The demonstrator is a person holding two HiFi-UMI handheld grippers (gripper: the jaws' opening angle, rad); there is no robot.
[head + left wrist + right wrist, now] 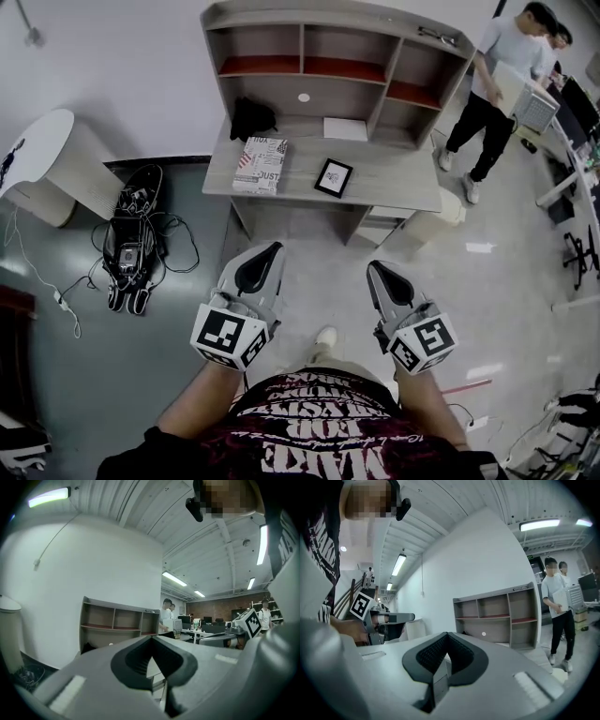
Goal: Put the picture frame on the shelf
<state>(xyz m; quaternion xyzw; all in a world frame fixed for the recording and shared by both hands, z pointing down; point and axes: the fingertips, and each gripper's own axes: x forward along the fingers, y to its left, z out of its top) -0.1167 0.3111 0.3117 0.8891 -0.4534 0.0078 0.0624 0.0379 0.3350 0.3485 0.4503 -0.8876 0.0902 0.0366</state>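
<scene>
You get bright, even light from ceiling strip lights point(539, 524); glare marks the floor point(480, 248) right of the desk point(394, 178). Gripper views bend and darken at edges.

Left gripper point(152, 638) jaws together at the tips, nothing held. Past them, an open-front shelf point(115, 623) stands against a white wall point(93, 564). Dark lump point(88, 647) at the shelf's lower left, possibly a bag. Two people point(167, 618) stand just right of the shelf. Right gripper point(202, 640) at far right, marker cube point(251, 622) showing.
</scene>
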